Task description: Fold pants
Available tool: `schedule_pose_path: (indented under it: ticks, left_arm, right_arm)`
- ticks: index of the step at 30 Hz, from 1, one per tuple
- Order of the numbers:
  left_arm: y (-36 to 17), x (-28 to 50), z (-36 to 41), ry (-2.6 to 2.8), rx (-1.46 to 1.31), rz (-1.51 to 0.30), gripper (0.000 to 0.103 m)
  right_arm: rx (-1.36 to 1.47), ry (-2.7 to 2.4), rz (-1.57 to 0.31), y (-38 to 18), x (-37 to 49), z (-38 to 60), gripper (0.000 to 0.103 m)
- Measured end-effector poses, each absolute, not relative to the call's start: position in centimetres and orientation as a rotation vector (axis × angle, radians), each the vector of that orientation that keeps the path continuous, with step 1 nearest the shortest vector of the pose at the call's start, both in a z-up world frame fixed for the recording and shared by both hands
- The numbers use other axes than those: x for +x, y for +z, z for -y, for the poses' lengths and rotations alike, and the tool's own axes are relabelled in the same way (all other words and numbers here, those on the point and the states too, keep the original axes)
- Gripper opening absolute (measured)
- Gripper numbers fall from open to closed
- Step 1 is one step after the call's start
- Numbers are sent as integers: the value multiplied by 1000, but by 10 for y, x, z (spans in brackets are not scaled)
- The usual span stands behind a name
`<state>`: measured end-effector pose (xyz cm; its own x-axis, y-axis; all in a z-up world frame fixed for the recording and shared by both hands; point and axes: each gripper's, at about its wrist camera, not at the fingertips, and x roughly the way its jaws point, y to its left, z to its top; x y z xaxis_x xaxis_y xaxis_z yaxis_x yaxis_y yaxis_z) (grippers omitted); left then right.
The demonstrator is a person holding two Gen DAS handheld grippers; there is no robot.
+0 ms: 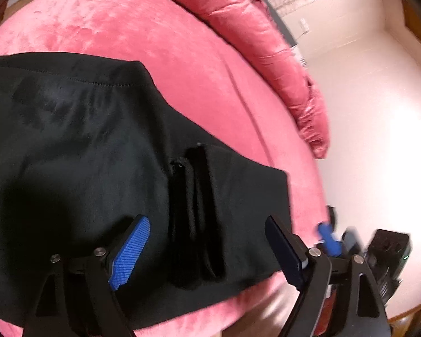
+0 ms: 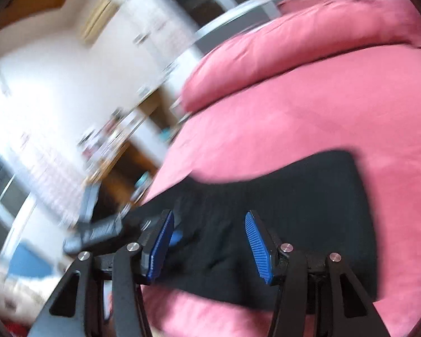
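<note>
Black pants point(image 1: 84, 140) lie spread flat on a pink bed point(image 1: 182, 56). My left gripper point(image 1: 207, 221) hovers open just over them, its blue pads wide apart on either side of a dark folded ridge of cloth point(image 1: 193, 210). In the blurred right wrist view, the pants point(image 2: 308, 196) lie below my right gripper point(image 2: 209, 214). It is open, and no cloth is pinched between its blue pads. The right gripper's blue finger point(image 1: 327, 238) shows by the pants' right edge. The left gripper's body point(image 2: 98, 230) shows at their left edge.
A rolled pink duvet point(image 1: 252, 42) lies along the far side of the bed and appears in the right wrist view too, duvet point(image 2: 308, 36). Pale floor point(image 1: 379, 112) lies beyond the bed's edge. Blurred wooden furniture point(image 2: 126, 154) stands by the wall.
</note>
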<state>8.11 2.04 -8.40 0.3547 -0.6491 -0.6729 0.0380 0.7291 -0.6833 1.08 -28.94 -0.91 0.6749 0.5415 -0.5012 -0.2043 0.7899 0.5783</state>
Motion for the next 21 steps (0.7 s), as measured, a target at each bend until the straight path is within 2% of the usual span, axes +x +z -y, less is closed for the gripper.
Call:
schedule_pose_path:
  ticks: [2, 3, 4, 5, 6, 9, 12, 14, 21]
  left_arm:
    - [-92, 88, -7, -484, -594, -1167, 84]
    - [-97, 90, 0, -477, -582, -1190, 78]
    - [-101, 92, 8, -485, -574, -1211, 63]
    - [-104, 93, 14, -488, -542, -1232, 54]
    - [-105, 94, 20, -482, -505, -1251, 34]
    - [-94, 90, 26, -492, -440, -1219, 19]
    - [-75, 81, 20, -517, -413, -1140, 16]
    - [-67, 72, 15, -512, -387, -1094, 15]
    - [-94, 49, 15, -446, -289, -1079, 15]
  right_arm:
    - [494, 286, -761, -16, 23, 313, 43]
    - [492, 219, -797, -25, 32, 325, 29]
    - [504, 200, -807, -30, 38, 331, 26]
    - [518, 185, -816, -35, 44, 336, 26]
    - [522, 171, -827, -41, 50, 340, 26]
    - [488, 141, -875, -59, 66, 338, 26]
    - [479, 129, -901, -68, 77, 333, 26]
    - [474, 123, -909, -72, 78, 335, 21]
    - [462, 135, -915, -84, 73, 328, 19]
